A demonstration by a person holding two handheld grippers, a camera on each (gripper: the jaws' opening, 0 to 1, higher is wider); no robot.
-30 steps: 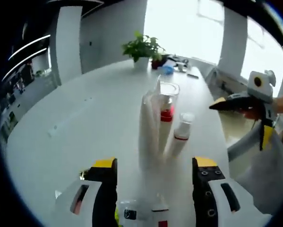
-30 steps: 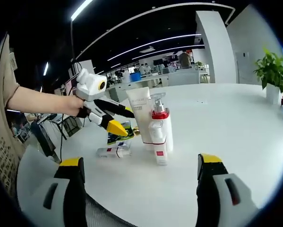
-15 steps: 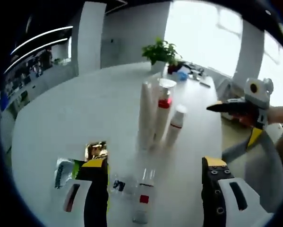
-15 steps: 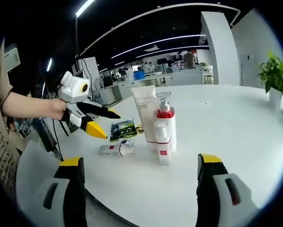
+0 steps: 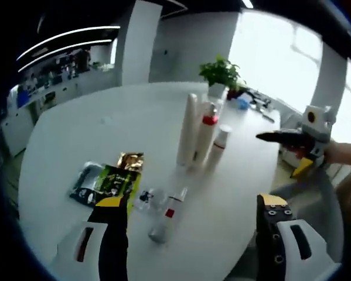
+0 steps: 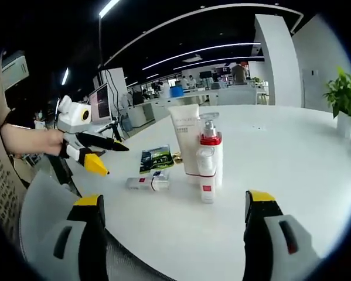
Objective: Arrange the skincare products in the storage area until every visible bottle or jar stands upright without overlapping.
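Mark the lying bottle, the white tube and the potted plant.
lying bottle (image 5: 166,212), left gripper view, mid-body by the red label
white tube (image 6: 184,139), right gripper view, middle of its front face
potted plant (image 5: 221,71), left gripper view, on the leaves

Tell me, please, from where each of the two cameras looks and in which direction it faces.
Left gripper view: rides on the left gripper, looking across the white table toward bright windows; the right gripper in a hand shows.
Right gripper view: rides on the right gripper, facing a dim office; the left gripper and a forearm show.
Shared: the upright white tube, red-collared pump bottle, lying small bottle, sachets.
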